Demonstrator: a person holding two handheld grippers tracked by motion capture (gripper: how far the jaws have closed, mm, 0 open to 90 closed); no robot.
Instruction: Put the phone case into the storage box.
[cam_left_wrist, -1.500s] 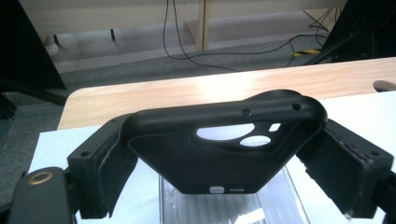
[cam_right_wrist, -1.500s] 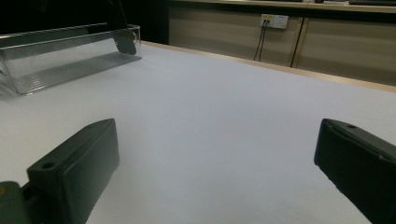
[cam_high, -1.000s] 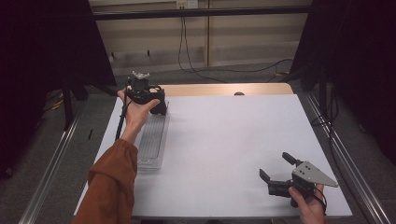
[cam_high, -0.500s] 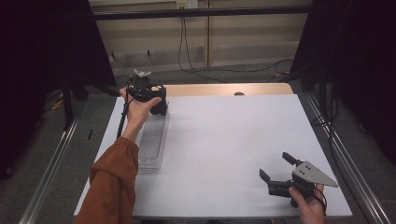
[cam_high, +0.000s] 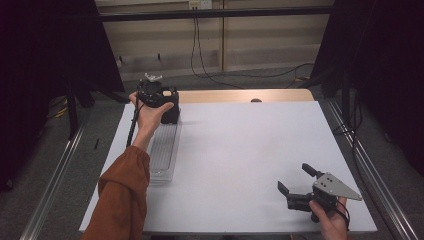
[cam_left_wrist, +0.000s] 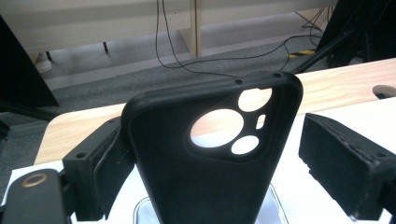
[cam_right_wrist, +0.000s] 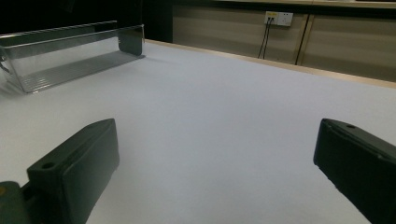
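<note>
1. Left gripper (cam_high: 167, 107) is at the far left part of the table (cam_high: 240, 150), over the far end of a clear plastic tray (cam_high: 162, 150), and the person's left hand (cam_high: 147, 112) holds it.
2. Between its jaws stands a black phone case (cam_left_wrist: 210, 158), upright, with the camera cut-outs at the top.
3. In the left gripper view the case touches the jaw on the left side of that view, while the other jaw stands apart from it with a visible gap, so the jaws are spread and do not clamp the case.
4. The lower end of the case goes down toward the tray; whether it rests on the bottom of the tray cannot be told.
5. Right gripper (cam_high: 295, 187) is near the front right corner of the table, well apart from the case, held by the right hand (cam_high: 332, 220).
6. Its jaws are wide apart and nothing is between them; the right gripper view shows white table surface between them and the tray (cam_right_wrist: 70, 56) far off.
</note>
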